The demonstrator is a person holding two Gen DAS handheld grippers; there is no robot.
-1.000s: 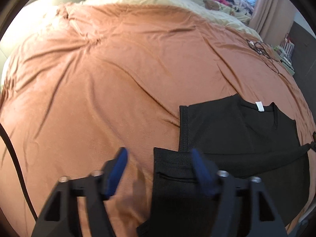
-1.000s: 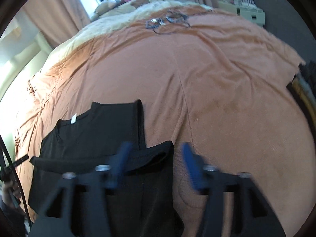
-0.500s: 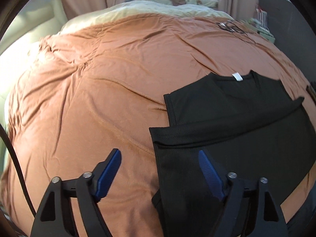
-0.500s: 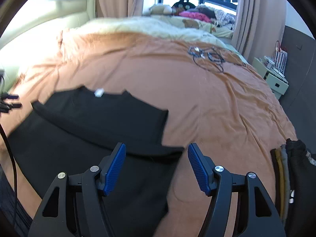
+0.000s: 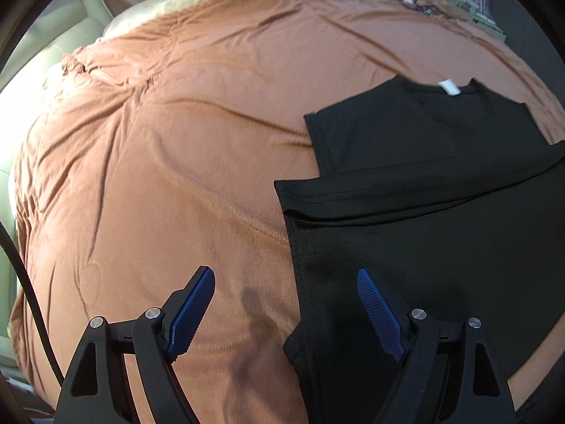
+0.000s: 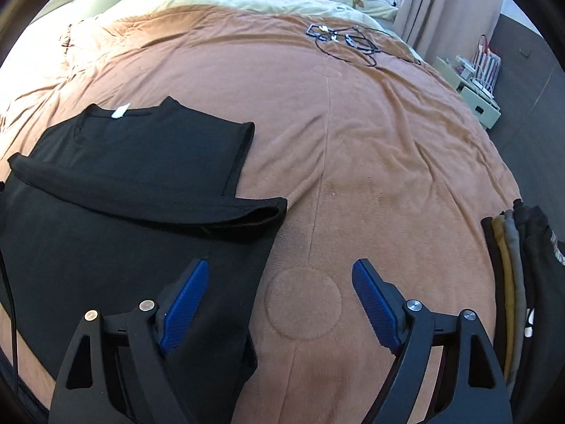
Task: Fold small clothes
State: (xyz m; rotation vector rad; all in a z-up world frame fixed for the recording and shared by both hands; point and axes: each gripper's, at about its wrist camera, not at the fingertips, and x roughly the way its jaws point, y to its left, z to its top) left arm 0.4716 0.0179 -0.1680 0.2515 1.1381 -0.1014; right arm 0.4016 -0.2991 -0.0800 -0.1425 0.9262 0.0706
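Black cloth, a small shirt (image 5: 423, 183), lies flat on the bed (image 5: 194, 123), its bottom part folded up over the chest so that a doubled hem band runs across it below the collar and its white tag (image 5: 449, 87). The left gripper (image 5: 286, 314) hangs over the shirt's left edge with its fingers spread wide and nothing between them; the right gripper (image 6: 279, 304) does the same over the right edge, one finger above the cloth and the other above bare blanket.

By my reading, one lengthwise fold is laid and both grippers are free, so the task stands partway. The next move probably calls for a fresh hold on two matching corners or an edge, each gripper closing on both layers at once so the fold does not slip apart as it is carried over.

Much is hard to judge. The near end of the shirt runs under the grippers and off the bottom of both views. Black on black hides seams and layer count. Whether sleeves are tucked underneath cannot be told. At the right view's edge a stack of clothes (image 6: 519, 275) is cut off.
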